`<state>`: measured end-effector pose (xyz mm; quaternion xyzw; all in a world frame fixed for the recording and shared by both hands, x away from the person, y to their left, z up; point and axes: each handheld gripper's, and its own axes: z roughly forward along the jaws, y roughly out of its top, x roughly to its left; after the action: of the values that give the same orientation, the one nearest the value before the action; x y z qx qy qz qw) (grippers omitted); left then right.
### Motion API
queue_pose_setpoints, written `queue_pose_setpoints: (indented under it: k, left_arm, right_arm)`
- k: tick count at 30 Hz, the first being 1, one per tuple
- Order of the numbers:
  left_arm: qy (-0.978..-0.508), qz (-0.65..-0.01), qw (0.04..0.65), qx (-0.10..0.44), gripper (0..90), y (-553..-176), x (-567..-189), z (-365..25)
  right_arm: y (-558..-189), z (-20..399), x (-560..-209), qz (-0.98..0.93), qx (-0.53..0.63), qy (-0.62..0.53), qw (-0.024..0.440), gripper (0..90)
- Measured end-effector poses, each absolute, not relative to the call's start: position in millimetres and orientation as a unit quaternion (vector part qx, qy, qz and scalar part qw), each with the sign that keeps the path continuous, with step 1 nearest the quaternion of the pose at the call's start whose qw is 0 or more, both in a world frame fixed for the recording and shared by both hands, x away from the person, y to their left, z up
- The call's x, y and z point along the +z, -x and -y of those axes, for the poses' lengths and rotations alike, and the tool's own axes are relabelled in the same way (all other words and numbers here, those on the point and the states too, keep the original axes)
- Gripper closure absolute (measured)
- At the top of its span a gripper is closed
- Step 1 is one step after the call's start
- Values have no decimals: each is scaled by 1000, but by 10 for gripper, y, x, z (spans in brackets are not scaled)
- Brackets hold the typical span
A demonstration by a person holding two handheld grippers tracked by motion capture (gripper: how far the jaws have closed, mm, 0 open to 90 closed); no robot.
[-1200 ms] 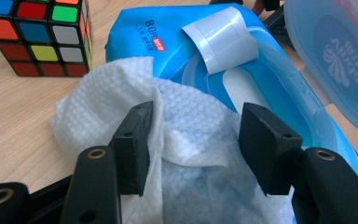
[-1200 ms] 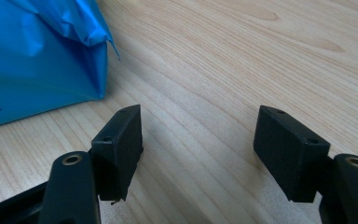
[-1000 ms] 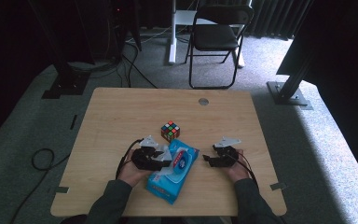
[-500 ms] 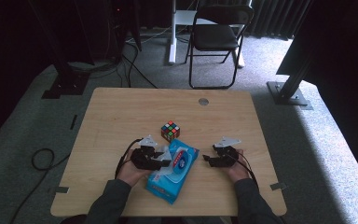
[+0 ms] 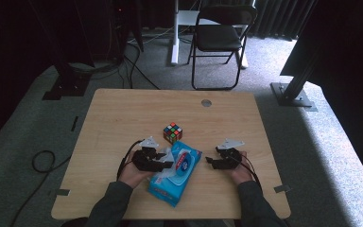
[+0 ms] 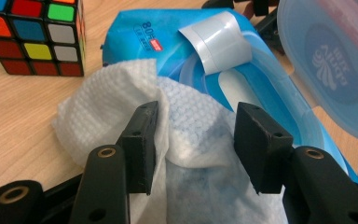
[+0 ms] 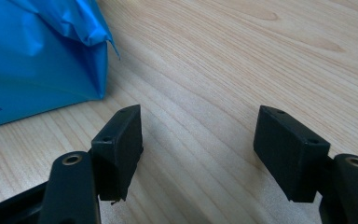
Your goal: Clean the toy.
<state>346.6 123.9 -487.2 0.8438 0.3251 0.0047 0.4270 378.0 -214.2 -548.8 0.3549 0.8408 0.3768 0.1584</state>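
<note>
Wipe (image 6: 121,100): soft, thin, damp-looking sheet half out of the blue pack (image 5: 163,187), near centre of counter (image 5: 123,113)
Left tool (image 6: 193,140): jaws have just been narrowing, straddle the bunched wipe; left pad touches, right stands apart
Right tool (image 7: 198,149): wide, holding nothing, right of pack
Grip: pinch the gathered fold; likely tears if jerked
Lid (image 6: 328,60): flipped open

Light wooden table (image 5: 123,123), rounded corners, standing on grey carpet. Lying on it: blue wet-wipe pack (image 5: 176,177) near the front edge, colour cube (image 5: 172,133) just behind it.
</note>
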Motion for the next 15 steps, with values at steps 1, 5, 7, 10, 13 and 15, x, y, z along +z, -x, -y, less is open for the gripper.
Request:
queue_pose_setpoints:
  k: [1, 5, 7, 10, 13, 15]
  left_arm:
    - [-844, -326, 427, 4, 518, -3466, -4868, -1241]
    - [-844, -324, 427, 6, 543, -3460, -4863, -1242]
    - [-844, -322, 428, 7, 549, -3455, -4857, -1246]
    - [-843, -320, 433, 10, 568, -3443, -4844, -1247]
    - [-842, -316, 436, 11, 578, -3438, -4832, -1249]
    - [-841, -315, 439, 10, 579, -3439, -4827, -1257]
  right_arm:
    - [-3780, 2143, -5488, -841, 377, -355, 158, 323]
    - [-3780, 2142, -5488, -841, 377, -355, 158, 323]
    - [-3780, 2143, -5488, -841, 377, -355, 159, 323]
    - [-3780, 2143, -5488, -841, 377, -355, 158, 323]
    - [-3780, 2143, -5488, -841, 377, -355, 158, 323]
    - [-3780, 2142, -5488, -841, 377, -355, 158, 323]
